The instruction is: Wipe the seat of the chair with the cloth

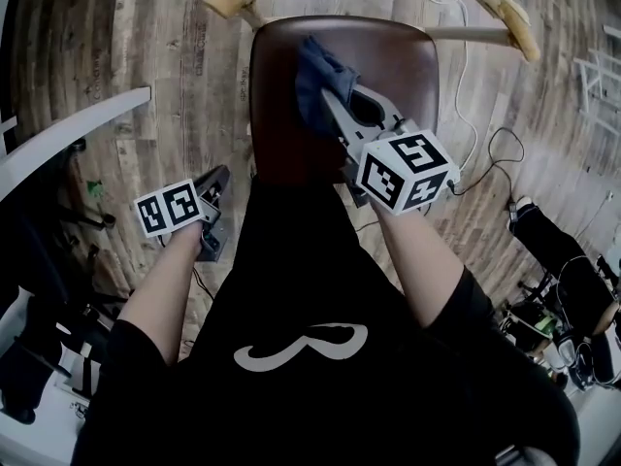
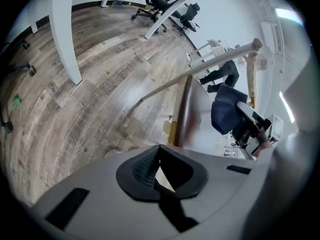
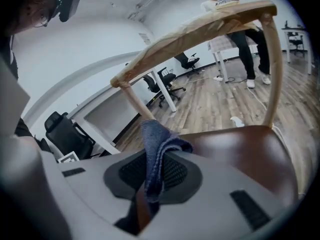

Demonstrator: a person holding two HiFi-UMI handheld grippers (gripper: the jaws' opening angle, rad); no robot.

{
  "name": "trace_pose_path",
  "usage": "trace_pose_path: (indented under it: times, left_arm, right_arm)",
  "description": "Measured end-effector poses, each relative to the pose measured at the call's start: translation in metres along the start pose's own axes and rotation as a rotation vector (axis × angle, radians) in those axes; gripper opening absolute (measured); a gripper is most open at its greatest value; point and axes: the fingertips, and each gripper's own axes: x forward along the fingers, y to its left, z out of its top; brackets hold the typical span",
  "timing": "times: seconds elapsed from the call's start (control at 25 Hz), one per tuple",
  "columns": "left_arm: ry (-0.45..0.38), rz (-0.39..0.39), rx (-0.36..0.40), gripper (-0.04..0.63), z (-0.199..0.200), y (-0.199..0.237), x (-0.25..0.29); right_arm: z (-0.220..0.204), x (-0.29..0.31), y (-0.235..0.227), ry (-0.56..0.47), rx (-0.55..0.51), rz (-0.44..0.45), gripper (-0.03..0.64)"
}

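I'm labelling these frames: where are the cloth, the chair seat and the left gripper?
cloth (image 1: 315, 81): head view, bunched blue middle.
chair seat (image 1: 277, 124): head view, bare brown surface beside the cloth.
left gripper (image 2: 159, 148): left gripper view, where its tips meet.

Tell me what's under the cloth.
The brown seat lies under the cloth, which the right gripper pinches. The patch directly beneath the cloth is covered, so whether the cloth touches the seat there cannot be seen.

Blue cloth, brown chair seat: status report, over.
Right gripper shut on dark blue cloth, over glossy brown chair seat. Left gripper shut, empty. Seat unobstructed.
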Motion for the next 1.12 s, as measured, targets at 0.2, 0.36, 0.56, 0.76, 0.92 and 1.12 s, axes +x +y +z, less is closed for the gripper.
trace_pose_path:
  times: [0.2, 0.36, 0.56, 0.76, 0.92, 1.12]
  left_arm:
    - [0.024, -0.002, 0.013, 0.014, -0.007, 0.019, -0.010]
    - [0.031, 0.006, 0.003, 0.014, -0.012, 0.038, -0.019]
    - [0.034, 0.015, -0.017, 0.014, -0.019, 0.059, -0.028]
    - [0.045, 0.019, -0.008, 0.014, -0.020, 0.070, -0.033]
    - [0.043, 0.023, -0.013, 0.014, -0.018, 0.076, -0.035]
    - [0.052, 0.021, -0.015, 0.014, -0.019, 0.078, -0.035]
  right_arm:
    - [-0.028, 0.027, 0.047, 0.064, 0.018, 0.079, 0.052]
    - [-0.048, 0.049, 0.074, 0.107, 0.039, 0.126, 0.054]
    - [-0.071, 0.073, 0.083, 0.164, 0.014, 0.115, 0.054]
    - [-0.083, 0.086, 0.069, 0.207, -0.067, 0.055, 0.054]
    - [-0.090, 0.091, 0.055, 0.243, -0.102, 0.015, 0.054]
    - [-0.095, 0.093, 0.044, 0.264, -0.143, -0.031, 0.054]
